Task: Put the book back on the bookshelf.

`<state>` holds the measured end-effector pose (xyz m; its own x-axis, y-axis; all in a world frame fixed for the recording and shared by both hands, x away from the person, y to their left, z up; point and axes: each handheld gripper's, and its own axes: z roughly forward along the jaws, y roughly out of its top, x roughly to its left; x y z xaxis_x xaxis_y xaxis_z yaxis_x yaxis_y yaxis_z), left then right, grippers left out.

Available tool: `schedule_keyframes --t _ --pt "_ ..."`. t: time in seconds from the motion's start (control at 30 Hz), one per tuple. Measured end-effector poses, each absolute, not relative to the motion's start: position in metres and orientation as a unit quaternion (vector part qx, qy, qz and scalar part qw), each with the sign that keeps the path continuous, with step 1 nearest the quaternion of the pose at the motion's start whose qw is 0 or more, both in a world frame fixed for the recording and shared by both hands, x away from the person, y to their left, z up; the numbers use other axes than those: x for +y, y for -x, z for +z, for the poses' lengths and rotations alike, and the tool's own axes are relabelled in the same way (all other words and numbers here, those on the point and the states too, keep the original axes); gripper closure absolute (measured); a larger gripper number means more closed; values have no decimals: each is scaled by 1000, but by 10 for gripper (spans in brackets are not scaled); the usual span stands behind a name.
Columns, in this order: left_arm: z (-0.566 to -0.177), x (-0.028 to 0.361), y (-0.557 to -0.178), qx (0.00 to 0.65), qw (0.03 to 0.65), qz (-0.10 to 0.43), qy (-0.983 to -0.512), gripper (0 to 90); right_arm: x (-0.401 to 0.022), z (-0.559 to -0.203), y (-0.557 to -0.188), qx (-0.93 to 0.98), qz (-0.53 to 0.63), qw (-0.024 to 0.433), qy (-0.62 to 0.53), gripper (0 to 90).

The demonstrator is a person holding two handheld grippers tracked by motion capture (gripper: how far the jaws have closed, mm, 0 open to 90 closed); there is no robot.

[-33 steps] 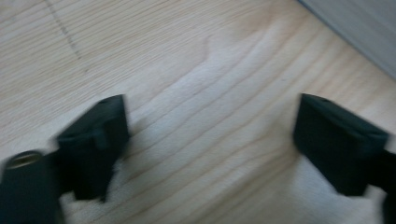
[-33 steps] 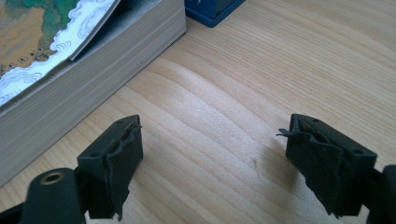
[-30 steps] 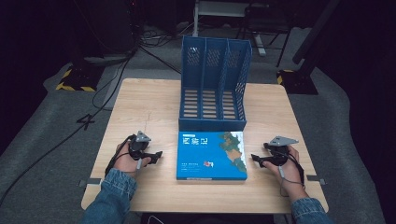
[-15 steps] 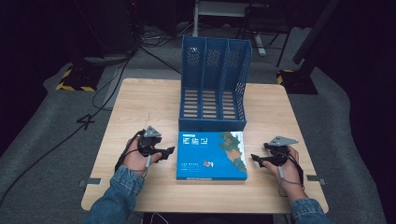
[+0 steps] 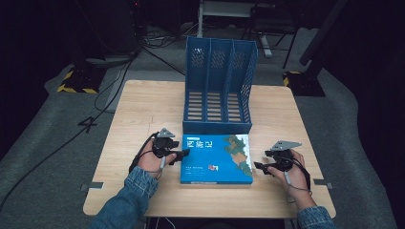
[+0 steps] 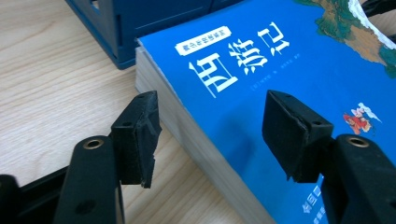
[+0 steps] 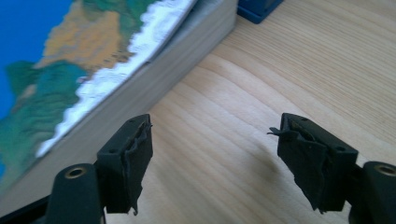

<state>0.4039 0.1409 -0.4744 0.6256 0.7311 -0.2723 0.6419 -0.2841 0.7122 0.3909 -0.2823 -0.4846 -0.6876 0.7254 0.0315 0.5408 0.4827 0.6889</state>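
At the lower left of the high view our left gripper (image 5: 184, 153) reaches the left edge of the blue book (image 5: 217, 160), which lies flat at the lower middle of the wooden table (image 5: 143, 109), just in front of the blue file rack (image 5: 217, 86). In the left gripper view its jaws stand apart and have just been closing; one pad (image 6: 137, 135) hangs over the bare wood beside the page block, the other over the cover, so the book's edge is between them but nothing is pinched yet. The book looks thick and fairly heavy, stiff as a block, with a glossy cover that may slip and that lifts loose at the far corner. We judge the safest hold is across the full thickness at the two side edges, cover and pages together, not the cover alone. At the lower right, our right gripper (image 5: 260, 167) rests just beside the book's right edge; in the right gripper view its jaws have also just been closing, yet they remain parted over bare wood, holding nothing.
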Motion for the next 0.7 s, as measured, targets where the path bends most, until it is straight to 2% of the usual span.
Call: schedule_keyframes --t 0.33,0.37,0.4,0.43,0.7 --pt "-483 134 -409 425 409 60 -805 303 -257 -458 -371 867 356 113 -329 295" --pt "-484 134 -409 427 409 60 -804 303 -255 -458 -370 868 359 104 -327 292" --pt "-484 134 -409 432 409 56 -802 294 -249 -457 -369 869 372 63 -319 288" --pt "-485 134 -410 432 412 52 -801 287 -246 -456 -368 871 375 56 -313 285" --pt "-492 132 -412 443 422 21 -790 245 -215 -453 -360 881 387 67 -264 253"
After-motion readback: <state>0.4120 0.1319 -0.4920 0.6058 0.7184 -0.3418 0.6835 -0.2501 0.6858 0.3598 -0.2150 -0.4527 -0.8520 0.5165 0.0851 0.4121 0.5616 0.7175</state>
